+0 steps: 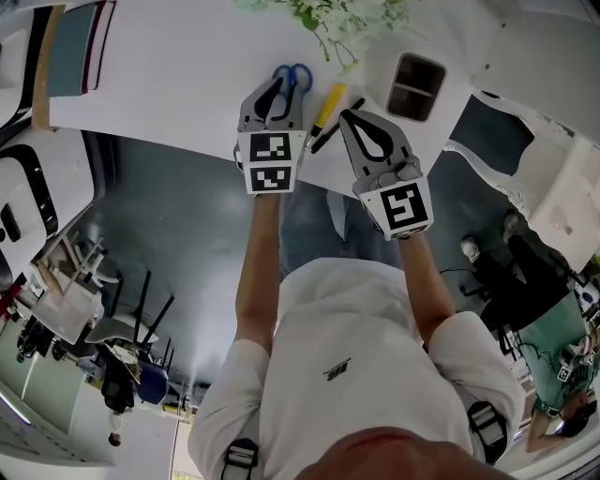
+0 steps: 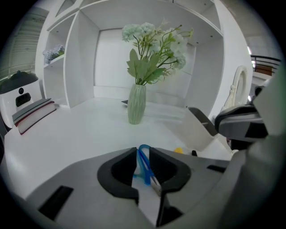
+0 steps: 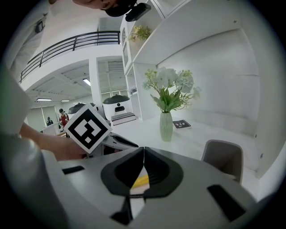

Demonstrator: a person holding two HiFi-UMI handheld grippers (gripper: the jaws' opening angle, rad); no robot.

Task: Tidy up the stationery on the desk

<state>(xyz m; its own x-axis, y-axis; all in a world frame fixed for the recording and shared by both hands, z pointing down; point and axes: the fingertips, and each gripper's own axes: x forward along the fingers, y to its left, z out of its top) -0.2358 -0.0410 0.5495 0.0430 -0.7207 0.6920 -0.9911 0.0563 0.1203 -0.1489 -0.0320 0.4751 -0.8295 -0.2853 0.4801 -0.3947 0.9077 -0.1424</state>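
At the bottom of the head view the person is leaning over the white desk (image 1: pixel 187 84), with both arms reaching toward the upper middle of the frame. There the left gripper (image 1: pixel 274 89) is clamping its jaws on the blue-handled scissors (image 1: pixel 293 75), whose handle loops are poking out past the jaw tips. Just to its right, the right gripper (image 1: pixel 352 117) is pressing its jaws together on nothing. A yellow pen (image 1: pixel 328 105) and a black pen (image 1: pixel 323 141) are lying side by side on the desk between the two grippers. Farther off, at upper right, a grey pen holder (image 1: pixel 417 86) is sitting. Beyond it, at the top edge, flowers (image 1: pixel 337 19) are standing in a pale green vase (image 2: pixel 136 103).
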